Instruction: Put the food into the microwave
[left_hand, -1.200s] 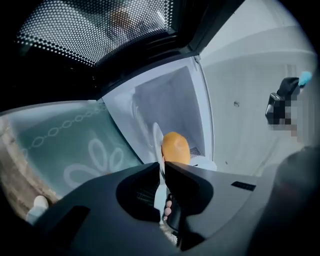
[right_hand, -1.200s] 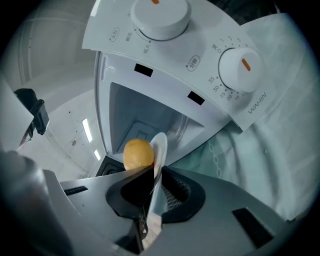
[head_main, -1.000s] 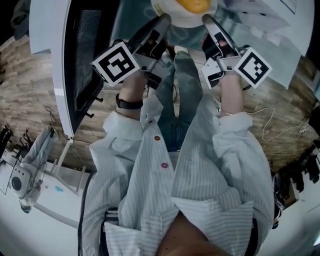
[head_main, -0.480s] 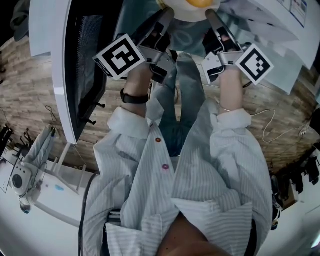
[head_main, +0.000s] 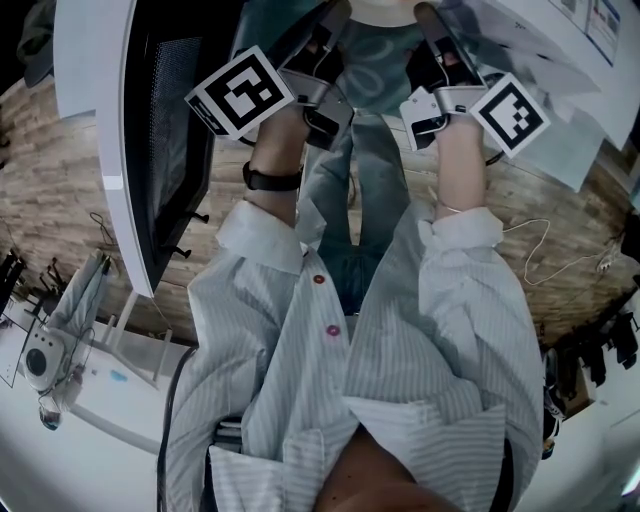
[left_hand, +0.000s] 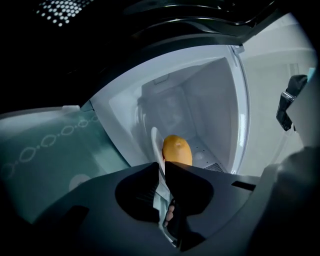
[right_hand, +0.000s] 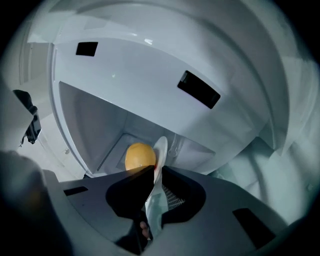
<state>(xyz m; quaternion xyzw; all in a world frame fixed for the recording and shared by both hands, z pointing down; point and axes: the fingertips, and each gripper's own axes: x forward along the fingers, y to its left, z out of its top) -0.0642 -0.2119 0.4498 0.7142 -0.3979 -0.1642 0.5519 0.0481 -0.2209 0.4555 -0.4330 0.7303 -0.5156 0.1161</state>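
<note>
A white plate carries a round yellow-orange food and is held edge-on from both sides. My left gripper is shut on the plate's left rim. My right gripper is shut on the right rim of the plate, with the food just beyond its jaws. Both gripper views look into the white cavity of the open microwave. In the head view the left gripper and right gripper reach the top edge, and only a sliver of the plate shows.
The microwave door stands open at the left, close beside the left arm. A teal patterned cloth covers the surface under the grippers. Papers lie at the right, and a thin cable trails on the wooden floor.
Both grippers have moved forward, up the head view, carrying the plate. The plate and food, plainly seen before, have slid almost out at the top edge.
</note>
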